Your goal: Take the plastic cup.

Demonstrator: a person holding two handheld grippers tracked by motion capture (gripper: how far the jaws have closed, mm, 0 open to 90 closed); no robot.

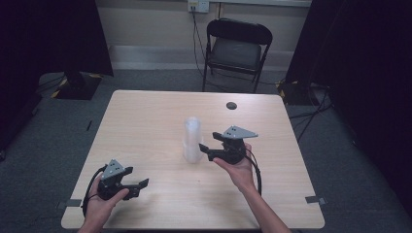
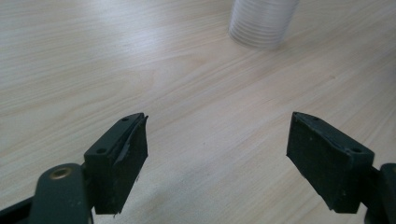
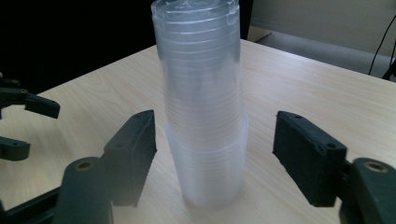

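A tall stack of clear plastic cups (image 1: 192, 138) stands upright near the middle of the wooden table (image 1: 145, 121). My right gripper (image 1: 207, 150) is just to its right and points left at it. In the right gripper view the stack (image 3: 203, 116) stands between the two black jaws of the right gripper (image 3: 212, 140), with a gap on each side, so the gripper is open. My left gripper (image 1: 139, 188) is held low near the table's front left corner and is open with nothing in it. In the left gripper view the left gripper (image 2: 217, 149) faces the base of the stack (image 2: 263, 23) farther off.
A small dark round spot (image 1: 231, 105) lies on the table toward the back right. A black folding chair (image 1: 236, 48) stands behind the table. The other hand's gripper (image 3: 21, 123) is at the left edge of the right gripper view. Dark curtains hang on both sides.
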